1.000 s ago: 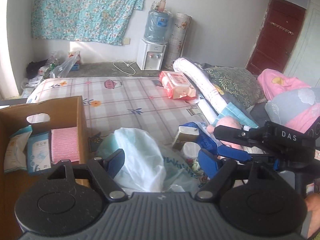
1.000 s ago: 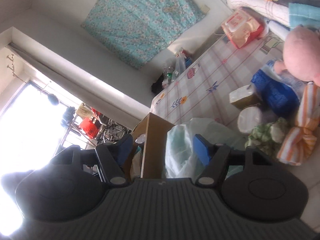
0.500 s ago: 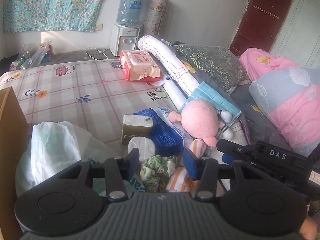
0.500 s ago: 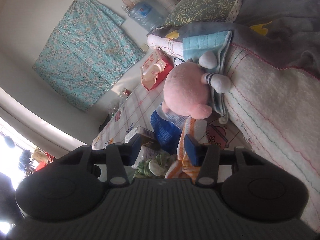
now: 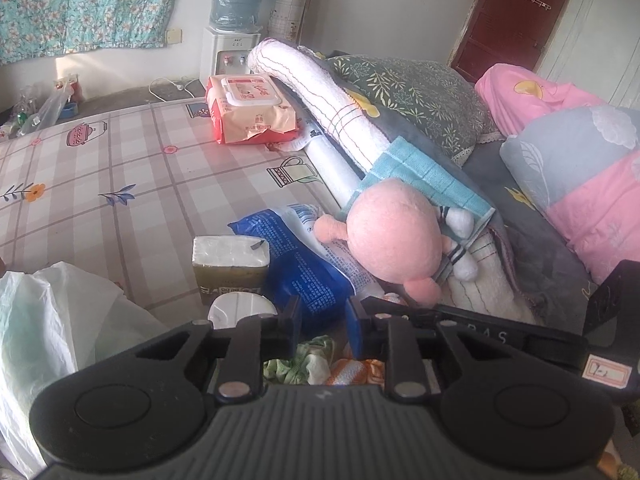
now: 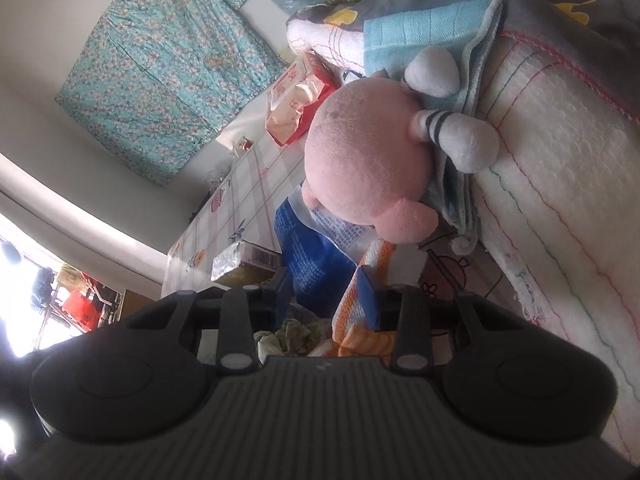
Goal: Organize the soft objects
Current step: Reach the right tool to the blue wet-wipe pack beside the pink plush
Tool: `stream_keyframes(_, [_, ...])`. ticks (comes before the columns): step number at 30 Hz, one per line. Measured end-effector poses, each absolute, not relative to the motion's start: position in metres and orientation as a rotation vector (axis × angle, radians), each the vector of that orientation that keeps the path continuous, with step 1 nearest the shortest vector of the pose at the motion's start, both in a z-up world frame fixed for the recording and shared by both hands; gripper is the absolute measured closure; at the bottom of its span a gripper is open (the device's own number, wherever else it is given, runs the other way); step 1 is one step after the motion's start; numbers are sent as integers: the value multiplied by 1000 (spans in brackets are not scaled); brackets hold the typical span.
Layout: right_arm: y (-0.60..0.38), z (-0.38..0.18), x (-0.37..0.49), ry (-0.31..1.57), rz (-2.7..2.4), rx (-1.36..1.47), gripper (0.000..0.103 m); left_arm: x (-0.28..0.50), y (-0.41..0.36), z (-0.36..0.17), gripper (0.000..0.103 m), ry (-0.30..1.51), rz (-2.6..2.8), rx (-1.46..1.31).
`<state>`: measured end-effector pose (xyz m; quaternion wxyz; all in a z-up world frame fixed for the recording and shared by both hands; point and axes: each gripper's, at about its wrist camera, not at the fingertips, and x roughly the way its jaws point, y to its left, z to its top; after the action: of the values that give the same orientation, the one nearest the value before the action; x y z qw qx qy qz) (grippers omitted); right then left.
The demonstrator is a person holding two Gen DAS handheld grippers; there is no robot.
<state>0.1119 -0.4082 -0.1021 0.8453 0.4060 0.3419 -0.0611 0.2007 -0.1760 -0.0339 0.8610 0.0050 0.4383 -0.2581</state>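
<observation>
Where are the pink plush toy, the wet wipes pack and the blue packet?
pink plush toy (image 5: pixel 390 236), left wrist view, round body
wet wipes pack (image 5: pixel 250 110), left wrist view, top face
blue packet (image 5: pixel 298 264), left wrist view, printed side

My left wrist view looks level and low across the bed (image 5: pixel 120 168) toward the far wall, my right wrist view is rolled sideways and closer in, and both share the pink plush toy (image 5: pixel 394 236) (image 6: pixel 366 160) and blue packet (image 5: pixel 304 268) (image 6: pixel 310 264).
</observation>
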Motion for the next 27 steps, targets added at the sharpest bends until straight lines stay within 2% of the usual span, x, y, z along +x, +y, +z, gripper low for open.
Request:
stream_keyframes(4, [-405,-103,110,769,-135,838,72,207,-178,-45,79,952,-518,30])
stream_keyframes(11, [-405,-96,111,768,-159,851,69,213,-168,-50,79,965,-485,28])
stream_keyframes(15, [-406,-92,124,753,-199,787,58,214,-163,-51,83,966,-487,18])
stream_keyframes(20, [-416,-108,144,795,-243,793,49,216,-160,-51,86,971,-492,4])
stream_keyframes(22, [-423,-115,148,803,-252,811,41,217,-159,-51,86,972,-496,2])
stream_keyframes(27, [-426,-130,159,787,-195,900,36,218,-159,-52,86,970,-506,6])
